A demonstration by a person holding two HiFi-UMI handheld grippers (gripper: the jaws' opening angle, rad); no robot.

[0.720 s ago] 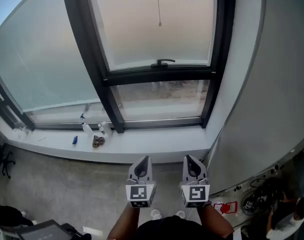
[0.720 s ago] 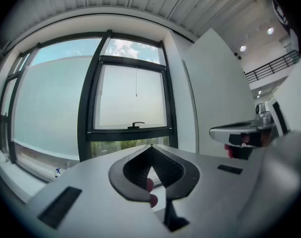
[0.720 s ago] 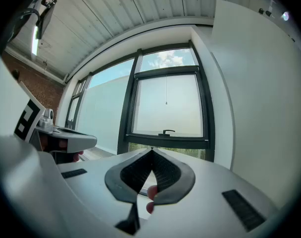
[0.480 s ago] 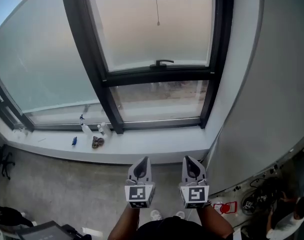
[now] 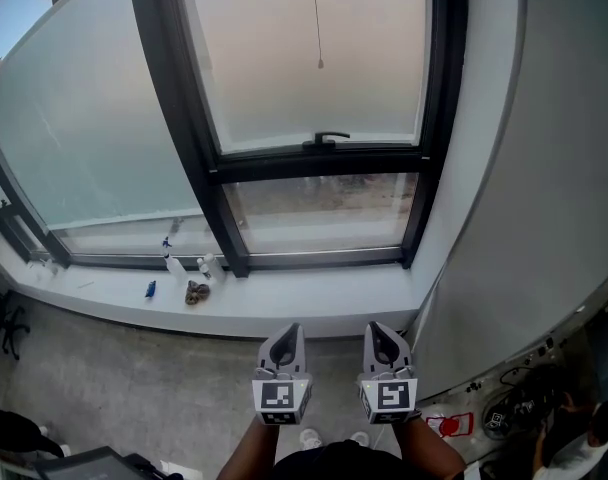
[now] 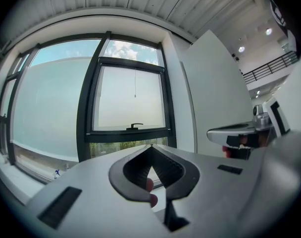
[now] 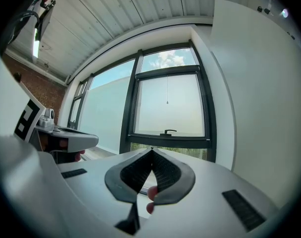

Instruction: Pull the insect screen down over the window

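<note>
Since the earlier frame, the grey plastic left gripper (image 5: 289,331) and right gripper (image 5: 377,331) sit slightly lower in the head view. Both have their ribbed jaws closed on nothing, facing the black-framed frosted window (image 5: 314,63) with its thin hanging cord (image 5: 317,18).

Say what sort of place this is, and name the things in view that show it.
Probably a room in an office or workshop building, not a home. It has a tall dark-framed window, a long white sill holding small bottles, a ribbed ceiling, and an upper-level railing.
</note>
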